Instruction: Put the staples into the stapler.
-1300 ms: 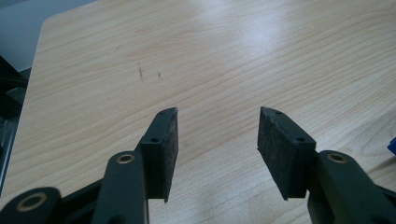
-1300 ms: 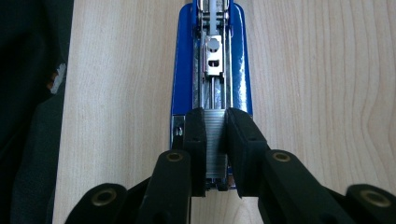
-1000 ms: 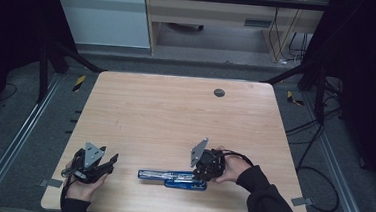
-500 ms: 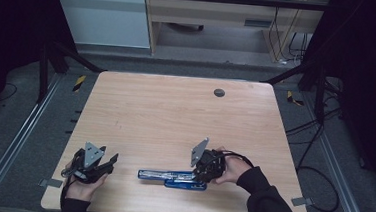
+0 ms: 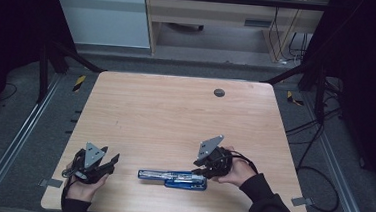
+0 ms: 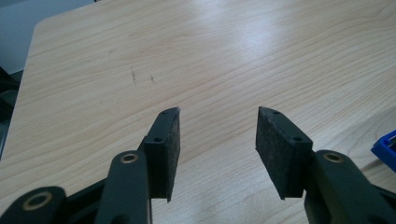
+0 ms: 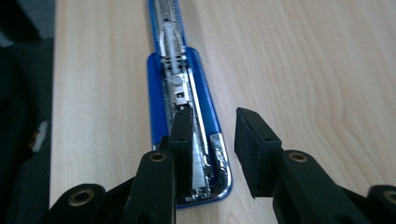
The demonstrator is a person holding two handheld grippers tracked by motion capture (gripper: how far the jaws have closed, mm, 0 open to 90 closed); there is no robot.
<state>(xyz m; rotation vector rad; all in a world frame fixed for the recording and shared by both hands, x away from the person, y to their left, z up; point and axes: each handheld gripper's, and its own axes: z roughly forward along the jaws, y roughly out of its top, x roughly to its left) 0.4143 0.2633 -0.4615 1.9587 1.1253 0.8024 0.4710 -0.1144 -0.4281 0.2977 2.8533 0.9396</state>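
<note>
Stapler (image 5: 173,177), blue with a silver metal channel, lies opened out flat on a light wooden table (image 5: 175,115), close to the near edge. Right gripper (image 5: 202,170) sits at the stapler's right-hand end, held in the person's right hand (image 5: 236,172). In the right gripper view, its two black jaws stand partly apart and have just been opening. One jaw rests over the stapler's (image 7: 184,107) rounded blue end, on the metal channel; the other hangs over bare wood just beside the stapler. The pads do not squeeze anything.

Left gripper (image 5: 113,160) is well apart from the stapler, off to its left, held in the person's left hand (image 5: 84,184) near the table's front left corner. In the left gripper view its jaws stand wide apart with only bare table (image 6: 210,56) between them, and a blue corner of the stapler (image 6: 385,150) shows at the far right edge, beyond the right-side jaw.
</note>
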